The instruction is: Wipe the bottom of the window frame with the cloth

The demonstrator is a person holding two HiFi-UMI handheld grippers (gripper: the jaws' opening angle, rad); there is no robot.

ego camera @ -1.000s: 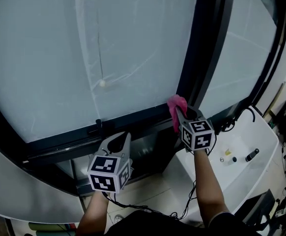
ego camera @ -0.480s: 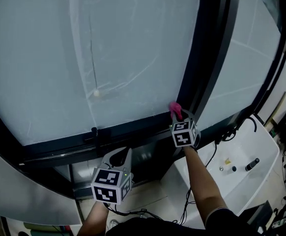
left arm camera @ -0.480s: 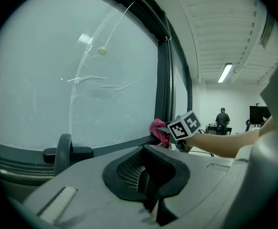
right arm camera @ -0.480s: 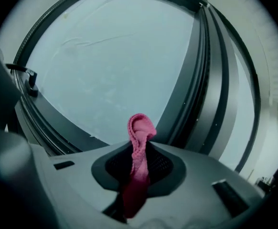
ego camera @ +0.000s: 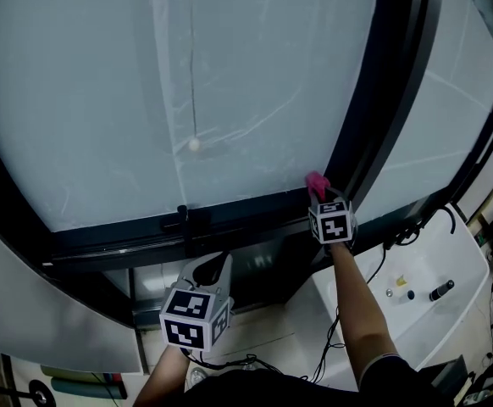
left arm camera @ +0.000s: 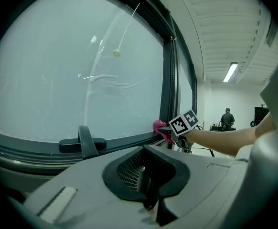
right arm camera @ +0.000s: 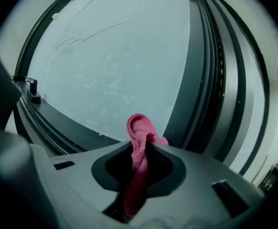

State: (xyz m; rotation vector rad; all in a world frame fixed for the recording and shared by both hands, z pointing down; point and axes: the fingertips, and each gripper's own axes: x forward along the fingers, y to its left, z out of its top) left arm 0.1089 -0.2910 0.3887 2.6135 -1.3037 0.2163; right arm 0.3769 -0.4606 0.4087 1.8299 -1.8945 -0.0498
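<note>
The pink cloth (ego camera: 315, 182) is clamped in my right gripper (ego camera: 319, 195), which is shut on it. The cloth's tip meets the black bottom window frame (ego camera: 246, 209) at its right end, beside the vertical mullion (ego camera: 373, 125). In the right gripper view the cloth (right arm camera: 140, 147) runs up between the jaws and folds over just short of the frame (right arm camera: 72, 128). My left gripper (ego camera: 212, 268) hangs lower and to the left, below the frame, shut and holding nothing. From the left gripper view the cloth (left arm camera: 160, 129) sits on the frame's far end.
A black window handle (ego camera: 183, 217) sticks out of the bottom frame left of the cloth. A white table (ego camera: 450, 253) with small items and cables (ego camera: 399, 231) stands lower right. A person (left arm camera: 227, 118) stands far off in the room.
My right gripper has reached further out and carried the cloth to the frame's right corner. My left gripper has dropped a little lower in the view.
</note>
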